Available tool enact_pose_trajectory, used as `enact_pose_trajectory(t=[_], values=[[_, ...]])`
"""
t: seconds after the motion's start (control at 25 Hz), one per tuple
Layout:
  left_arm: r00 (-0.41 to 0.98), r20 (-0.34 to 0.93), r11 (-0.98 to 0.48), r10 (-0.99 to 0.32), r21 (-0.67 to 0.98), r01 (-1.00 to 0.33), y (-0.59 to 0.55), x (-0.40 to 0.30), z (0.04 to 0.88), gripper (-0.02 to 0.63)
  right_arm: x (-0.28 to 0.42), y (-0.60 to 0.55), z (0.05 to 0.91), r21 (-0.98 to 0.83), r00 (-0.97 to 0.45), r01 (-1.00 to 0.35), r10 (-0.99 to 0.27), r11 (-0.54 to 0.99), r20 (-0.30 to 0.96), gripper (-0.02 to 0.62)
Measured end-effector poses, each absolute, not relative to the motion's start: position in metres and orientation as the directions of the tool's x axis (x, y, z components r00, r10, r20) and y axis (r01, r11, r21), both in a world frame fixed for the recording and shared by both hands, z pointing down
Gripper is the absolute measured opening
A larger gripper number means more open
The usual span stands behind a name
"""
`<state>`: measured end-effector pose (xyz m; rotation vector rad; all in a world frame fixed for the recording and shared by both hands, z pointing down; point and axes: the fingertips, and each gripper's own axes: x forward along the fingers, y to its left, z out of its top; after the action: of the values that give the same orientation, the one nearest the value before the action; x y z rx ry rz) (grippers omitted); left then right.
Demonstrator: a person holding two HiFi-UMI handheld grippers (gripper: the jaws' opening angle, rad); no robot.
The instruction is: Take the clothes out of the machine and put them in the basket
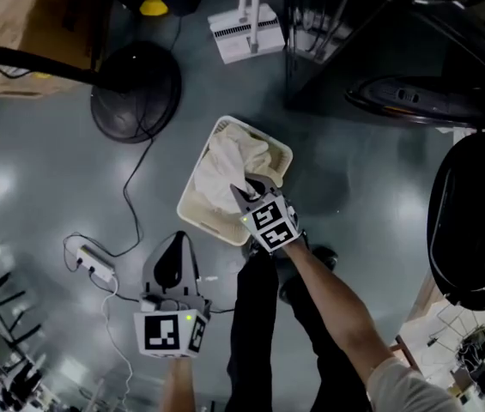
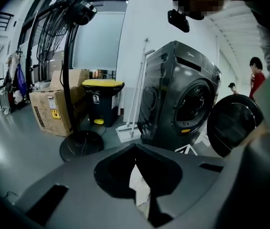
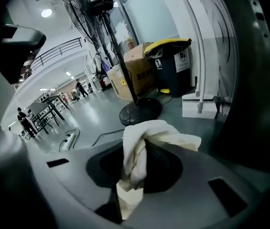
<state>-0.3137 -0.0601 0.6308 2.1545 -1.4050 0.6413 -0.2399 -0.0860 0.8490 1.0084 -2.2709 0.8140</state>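
The right gripper has its fingers closed on a twisted bunch of the white cloth. The right gripper view shows the fabric pinched low between them and flopping over the top towards 2 o'clock. In the head view this gripper sits over the 5 o'clock corner of the cream basket on the floor, and pale cloth is heaped inside the basket up to its 12 o'clock end. Whether that heap is one garment or several I cannot tell. The left gripper hangs low at 7 o'clock of the basket, apart from it. Its fingers meet at the tips, and a pale sliver shows in the slit behind them that I cannot identify. The washing machine stands with its door swung open at 3 o'clock. The main risk, as I judge it, is at release. The cloth is draped over the fingers as well as between them, so it may cling and be dragged back out when the gripper lifts. It may also slide over the near rim onto the floor, since the grip is at the basket's corner and not its middle. A push on that corner could also shove or tip the light basket.
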Motion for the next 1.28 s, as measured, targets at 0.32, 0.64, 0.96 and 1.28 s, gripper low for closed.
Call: enact_pose_trajectory(t=[0.32, 0.64, 0.96, 1.28], values=[[0.374, 0.59, -0.384, -0.716, 0.114, -0.916, -0.085, -0.307, 0.668, 0.018, -0.23, -0.094, 0.946, -0.306, -0.514, -0.825, -0.404, 0.476, 0.757, 0.08], [0.397, 0.589, -0.426, -0.704, 0.098, -0.9, -0.092, -0.286, 0.679, 0.018, -0.215, -0.083, 0.986, -0.274, -0.464, -0.83, -0.33, 0.486, 0.822, 0.093], [0.437, 0.582, -0.475, -0.685, 0.097, -0.874, -0.096, -0.256, 0.668, 0.018, -0.186, -0.087, 0.957, -0.316, -0.492, -0.849, -0.414, 0.423, 0.766, 0.326], [0.5, 0.57, -0.537, -0.652, 0.118, -0.835, -0.094, -0.218, 0.634, 0.018, -0.127, -0.072, 0.878, -0.278, -0.421, -0.904, -0.561, 0.326, 0.713, 0.334]])
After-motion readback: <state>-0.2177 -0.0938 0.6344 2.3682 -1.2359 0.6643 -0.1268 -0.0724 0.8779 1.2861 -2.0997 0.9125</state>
